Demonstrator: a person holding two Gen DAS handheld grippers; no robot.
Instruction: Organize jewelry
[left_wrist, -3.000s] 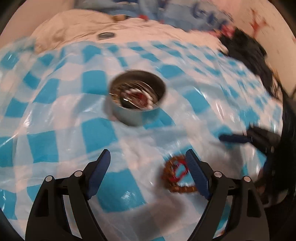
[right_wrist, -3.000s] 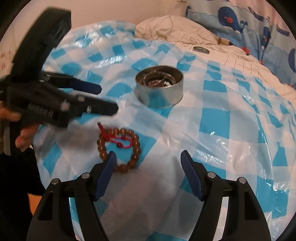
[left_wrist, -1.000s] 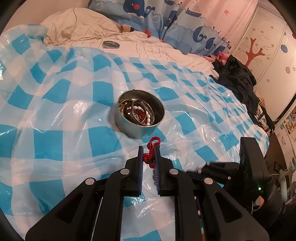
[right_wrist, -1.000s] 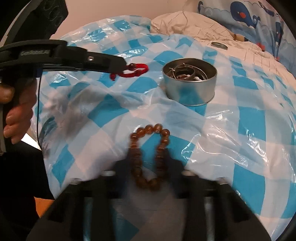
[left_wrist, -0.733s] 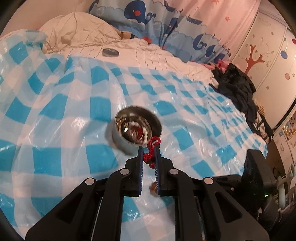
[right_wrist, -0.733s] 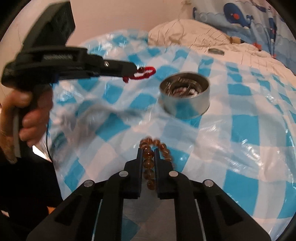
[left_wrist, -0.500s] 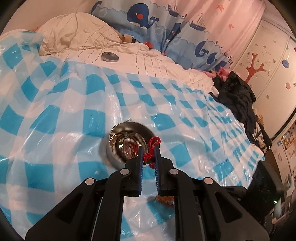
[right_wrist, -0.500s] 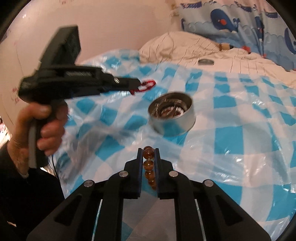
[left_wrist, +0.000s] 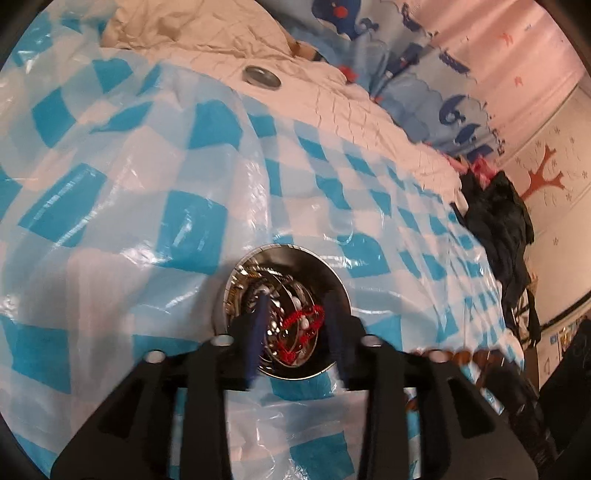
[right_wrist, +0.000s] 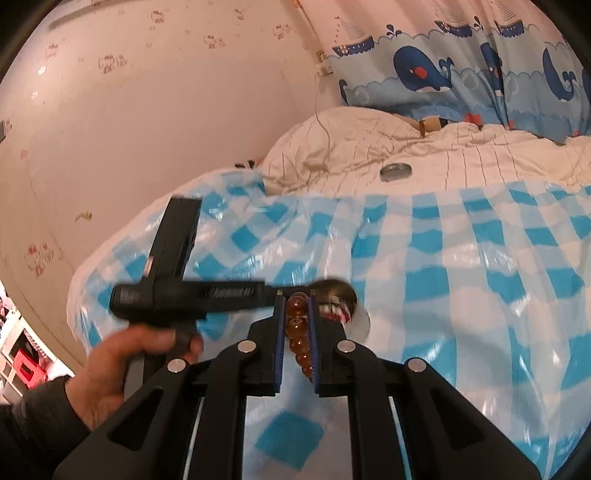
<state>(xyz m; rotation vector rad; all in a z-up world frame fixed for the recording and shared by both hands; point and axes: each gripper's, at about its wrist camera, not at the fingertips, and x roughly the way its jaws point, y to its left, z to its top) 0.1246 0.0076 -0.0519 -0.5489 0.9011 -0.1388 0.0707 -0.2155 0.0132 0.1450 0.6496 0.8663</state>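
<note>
A round metal tin (left_wrist: 336, 288) holding several pieces of jewelry sits on the blue-and-white checked plastic sheet (left_wrist: 184, 229). My left gripper (left_wrist: 295, 314) hovers right over the tin with its jaws open; the red cord bracelet (left_wrist: 301, 328) lies in the tin between the fingers. My right gripper (right_wrist: 297, 306) is shut on the amber bead bracelet (right_wrist: 297, 328) and holds it up in the air near the tin (right_wrist: 341, 291). The left gripper's body (right_wrist: 192, 295) and the hand on it show in the right wrist view.
A metal lid (left_wrist: 262, 75) lies on the cream quilt (left_wrist: 332, 96) beyond the sheet; it also shows in the right wrist view (right_wrist: 396, 170). Whale-print curtain (right_wrist: 461, 74) at the back. Dark clothes (left_wrist: 498, 221) are heaped at the right edge of the bed.
My left gripper moved over the tin and opened, letting the red cord bracelet drop into it. My right gripper rose higher with the amber bead bracelet.
</note>
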